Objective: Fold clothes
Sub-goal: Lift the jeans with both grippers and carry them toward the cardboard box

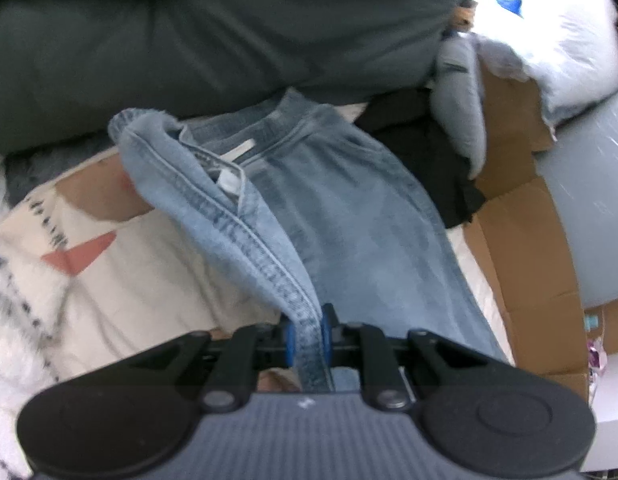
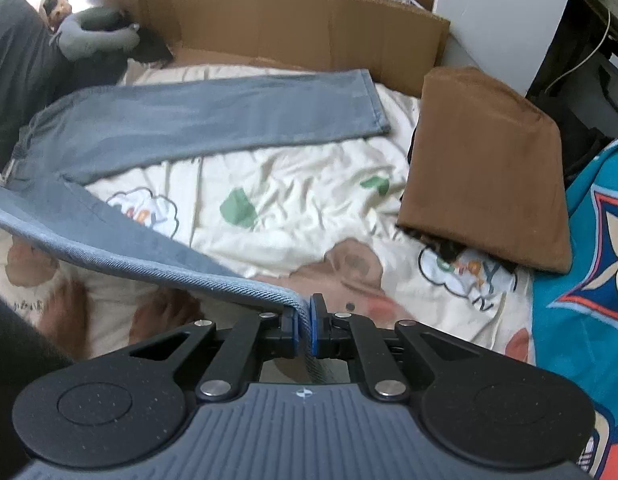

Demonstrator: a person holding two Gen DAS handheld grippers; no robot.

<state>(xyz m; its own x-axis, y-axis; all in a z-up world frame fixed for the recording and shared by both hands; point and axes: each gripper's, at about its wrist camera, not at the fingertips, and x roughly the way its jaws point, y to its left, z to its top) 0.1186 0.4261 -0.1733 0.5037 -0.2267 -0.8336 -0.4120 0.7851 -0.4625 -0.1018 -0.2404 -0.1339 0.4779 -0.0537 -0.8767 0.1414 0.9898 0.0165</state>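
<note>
A pair of light blue jeans (image 1: 349, 216) lies across the patterned bed sheet (image 1: 121, 280). In the left wrist view my left gripper (image 1: 309, 332) is shut on the jeans' waistband, which rises off the bed in a fold toward a white label. In the right wrist view my right gripper (image 2: 305, 328) is shut on the hem of one lifted jeans leg (image 2: 121, 248). The other jeans leg (image 2: 213, 120) lies flat on the sheet (image 2: 293, 196) beyond it.
A folded brown garment (image 2: 485, 176) sits on the right of the bed. Cardboard panels (image 2: 309, 28) line the far edge. A dark green pillow (image 1: 213, 36), a black cloth (image 1: 425, 148) and a grey cushion (image 1: 457, 92) lie near the waistband. A teal printed blanket (image 2: 589, 264) covers the right side.
</note>
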